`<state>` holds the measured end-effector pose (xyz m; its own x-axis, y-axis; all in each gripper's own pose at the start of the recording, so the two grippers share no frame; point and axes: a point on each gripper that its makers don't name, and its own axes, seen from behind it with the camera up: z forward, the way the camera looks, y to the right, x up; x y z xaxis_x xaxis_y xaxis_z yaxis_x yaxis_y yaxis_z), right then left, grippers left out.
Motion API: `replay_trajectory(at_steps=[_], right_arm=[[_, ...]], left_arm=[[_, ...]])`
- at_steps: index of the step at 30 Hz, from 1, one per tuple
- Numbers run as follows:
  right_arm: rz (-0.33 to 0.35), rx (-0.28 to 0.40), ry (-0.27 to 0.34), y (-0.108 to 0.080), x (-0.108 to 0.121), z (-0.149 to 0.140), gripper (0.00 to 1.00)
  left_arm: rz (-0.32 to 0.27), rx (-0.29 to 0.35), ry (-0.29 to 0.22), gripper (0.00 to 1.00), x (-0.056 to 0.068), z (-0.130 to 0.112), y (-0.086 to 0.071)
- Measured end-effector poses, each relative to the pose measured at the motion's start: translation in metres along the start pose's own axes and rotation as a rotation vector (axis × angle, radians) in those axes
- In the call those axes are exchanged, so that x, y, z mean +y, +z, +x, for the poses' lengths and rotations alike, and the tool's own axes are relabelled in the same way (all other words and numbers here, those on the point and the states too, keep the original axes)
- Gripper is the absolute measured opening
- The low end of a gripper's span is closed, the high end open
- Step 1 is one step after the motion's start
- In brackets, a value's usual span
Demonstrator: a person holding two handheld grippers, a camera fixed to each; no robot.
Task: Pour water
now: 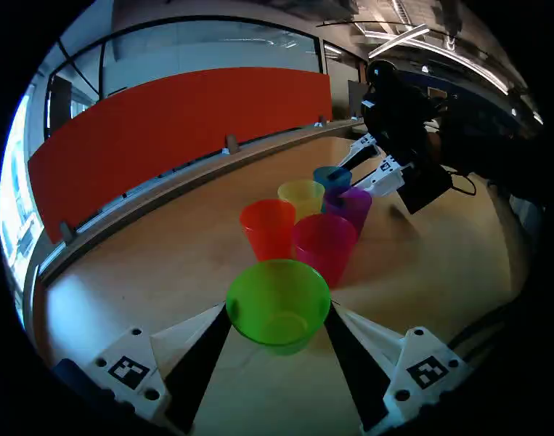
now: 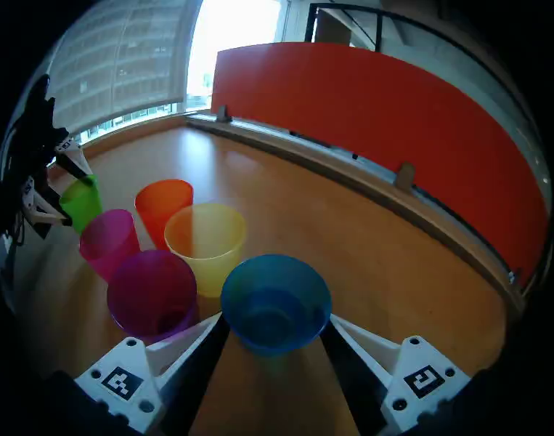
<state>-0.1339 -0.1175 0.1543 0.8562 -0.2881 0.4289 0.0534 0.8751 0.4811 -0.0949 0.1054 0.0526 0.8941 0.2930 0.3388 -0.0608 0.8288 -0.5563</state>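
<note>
Left gripper view looks along the left gripper (image 1: pixel 278 328). Its two fingers squeeze the green cup (image 1: pixel 277 294) from both sides. The cup is up straight, right at the finger tips. Just past it are the pink cup (image 1: pixel 324 243) and the orange cup (image 1: pixel 268 227), side by side and close together. Farther ahead are the yellow cup (image 1: pixel 301 196) and the purple cup (image 1: pixel 348 205). These four stand on a wooden table (image 1: pixel 168 269). A red board (image 1: pixel 168 123) is far in front and to the left.

Right gripper view looks along the right gripper (image 2: pixel 277 323). Its fingers hold the blue cup (image 2: pixel 275 294) tight between them, mouth up. The purple cup is right beside the left finger, and the yellow cup is just ahead of the blue one. I cannot tell if any cup has water in it.
</note>
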Motion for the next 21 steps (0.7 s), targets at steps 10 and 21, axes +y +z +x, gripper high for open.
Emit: replay_trajectory(at_steps=[10, 21], right_arm=[[0.000, 0.034, 0.026, -0.009, 0.000, 0.004, 0.88], [-0.021, 0.125, 0.035, -0.037, -0.007, 0.019, 0.88]], left_arm=[[0.000, 0.008, -0.024, 0.87, -0.002, 0.002, 0.000], [-0.001, 0.034, -0.025, 0.87, 0.003, 0.010, -0.006]])
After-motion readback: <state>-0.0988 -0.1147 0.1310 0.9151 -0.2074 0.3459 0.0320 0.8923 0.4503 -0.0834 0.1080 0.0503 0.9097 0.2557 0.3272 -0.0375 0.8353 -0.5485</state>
